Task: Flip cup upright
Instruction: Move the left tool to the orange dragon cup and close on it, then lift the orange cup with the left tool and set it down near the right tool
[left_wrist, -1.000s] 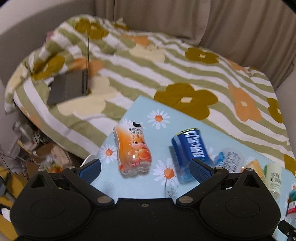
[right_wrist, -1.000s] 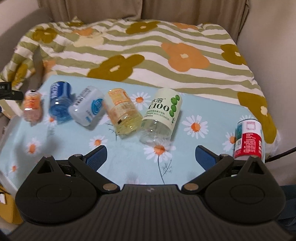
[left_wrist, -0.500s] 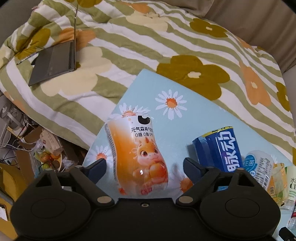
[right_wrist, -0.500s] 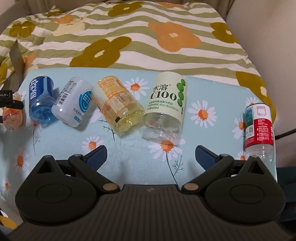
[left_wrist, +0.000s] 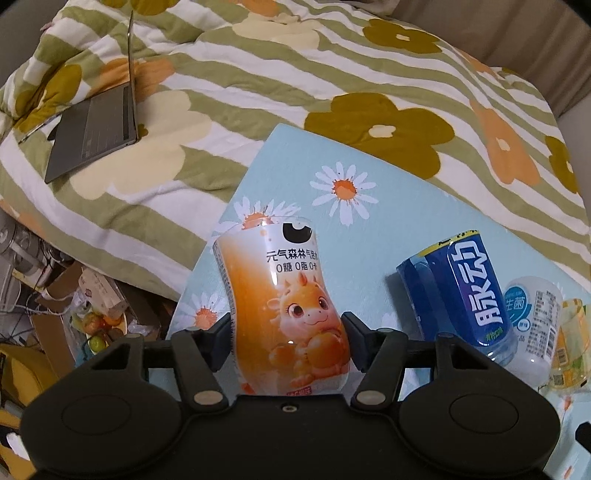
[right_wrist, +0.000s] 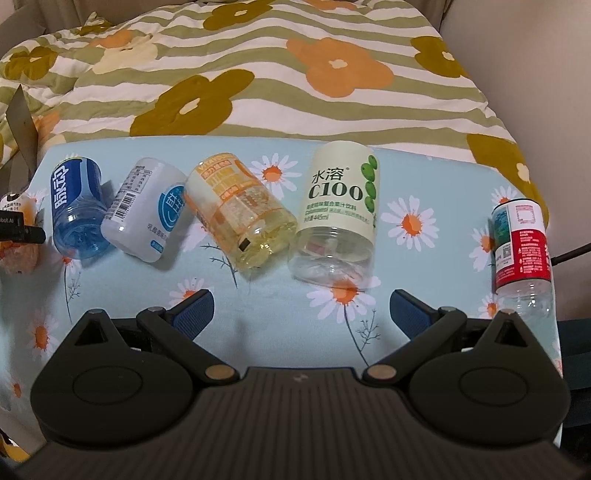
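An orange cup (left_wrist: 284, 302) with a cartoon dragon label lies on its side on the light blue daisy mat (left_wrist: 369, 229). My left gripper (left_wrist: 290, 338) is shut on its lower body, one finger pressing each side. In the right wrist view the same orange cup (right_wrist: 14, 254) shows only at the far left edge, partly hidden behind the left gripper's tip. Low over the mat's near part, my right gripper (right_wrist: 301, 314) stands open and holds nothing, in front of the white C100 cup (right_wrist: 340, 214).
Along the mat lie a blue cup (right_wrist: 75, 206), a white cup (right_wrist: 147, 214) and a yellow cup (right_wrist: 240, 214). A red-labelled cup (right_wrist: 522, 247) is near the right edge. A laptop (left_wrist: 96, 133) rests on the flowered quilt. Clutter (left_wrist: 85, 310) lies on the floor at left.
My left gripper moved forward onto the orange cup and its fingers went from open to shut on it. The right gripper drifted closer to the mat and stayed open.
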